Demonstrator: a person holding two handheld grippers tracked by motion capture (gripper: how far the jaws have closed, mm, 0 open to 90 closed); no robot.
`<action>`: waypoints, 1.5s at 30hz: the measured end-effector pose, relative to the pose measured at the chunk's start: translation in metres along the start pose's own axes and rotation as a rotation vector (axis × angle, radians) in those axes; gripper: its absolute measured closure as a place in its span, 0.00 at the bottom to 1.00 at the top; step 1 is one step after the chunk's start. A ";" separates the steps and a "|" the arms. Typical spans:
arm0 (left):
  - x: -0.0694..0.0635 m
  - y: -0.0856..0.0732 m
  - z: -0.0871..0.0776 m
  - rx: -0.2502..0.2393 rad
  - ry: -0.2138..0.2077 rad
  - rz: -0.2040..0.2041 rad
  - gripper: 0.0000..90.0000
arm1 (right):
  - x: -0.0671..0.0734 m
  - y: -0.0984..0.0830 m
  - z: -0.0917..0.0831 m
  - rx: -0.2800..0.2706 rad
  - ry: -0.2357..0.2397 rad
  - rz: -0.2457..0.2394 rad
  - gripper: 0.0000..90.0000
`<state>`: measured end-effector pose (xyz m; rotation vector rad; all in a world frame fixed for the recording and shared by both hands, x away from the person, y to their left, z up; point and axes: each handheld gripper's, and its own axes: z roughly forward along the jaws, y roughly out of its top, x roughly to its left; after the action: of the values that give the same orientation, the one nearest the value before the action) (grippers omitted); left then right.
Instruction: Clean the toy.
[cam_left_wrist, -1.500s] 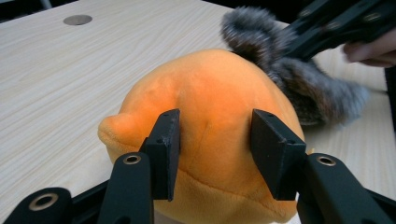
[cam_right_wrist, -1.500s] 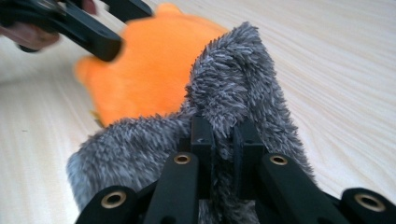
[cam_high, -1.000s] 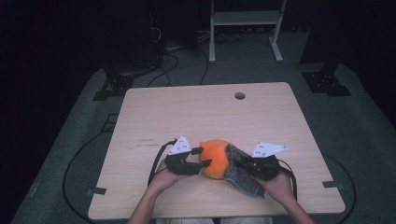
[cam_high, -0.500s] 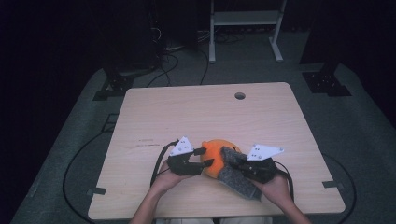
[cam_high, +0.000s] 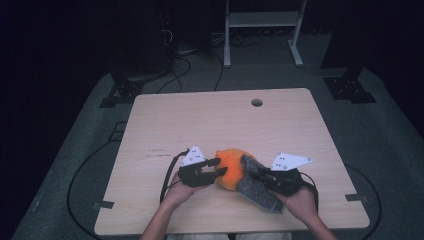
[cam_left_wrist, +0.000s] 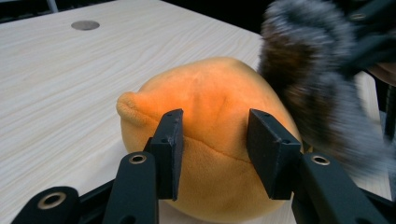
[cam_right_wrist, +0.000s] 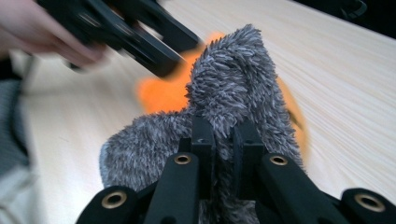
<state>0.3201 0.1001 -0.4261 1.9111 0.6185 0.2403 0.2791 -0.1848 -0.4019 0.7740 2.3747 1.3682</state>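
Both hands have edged a little toward the near edge of the worktop (cam_high: 165, 125) since a second ago, and the left gripper (cam_high: 218, 166) has just been closing its fingers on the orange plush (cam_high: 231, 165), which now sits pinched between them. In the left gripper view the two black pads press into the plush's rounded side, dimpling it along a seam, with a small pointed nub of the plush jutting out toward the left of that view. The right gripper (cam_right_wrist: 223, 140) has its fingers drawn close together, clamped on a fold of the grey fuzzy cloth (cam_right_wrist: 233, 88); that view shows the pile of the cloth standing up in a peak between the fingers, which the high view does not resolve.

From above, the plush is a squat, rounded lump with no clear long axis, sitting near the front middle of the worktop between the two grippers. The grey fuzzy cloth lies against its right side, its long axis running from the plush down toward the near right, under the right hand (cam_high: 300, 200).

A round cable hole (cam_high: 257, 102) sits far back on the worktop, well apart from the work. Cables trail off both grippers over the near edge.
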 end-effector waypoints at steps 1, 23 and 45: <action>-0.001 0.001 0.001 -0.005 -0.002 0.000 0.63 | 0.004 0.003 -0.001 -0.009 0.013 -0.008 0.90; -0.003 -0.005 0.003 0.026 0.011 0.017 0.60 | 0.013 0.000 0.019 0.025 0.023 -0.041 0.90; -0.006 -0.009 0.004 0.060 0.073 0.067 0.45 | -0.019 -0.014 0.011 0.085 -0.011 0.019 0.90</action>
<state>0.3140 0.0965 -0.4353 1.9900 0.6170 0.3394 0.2954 -0.1939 -0.4201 0.8266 2.4365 1.2745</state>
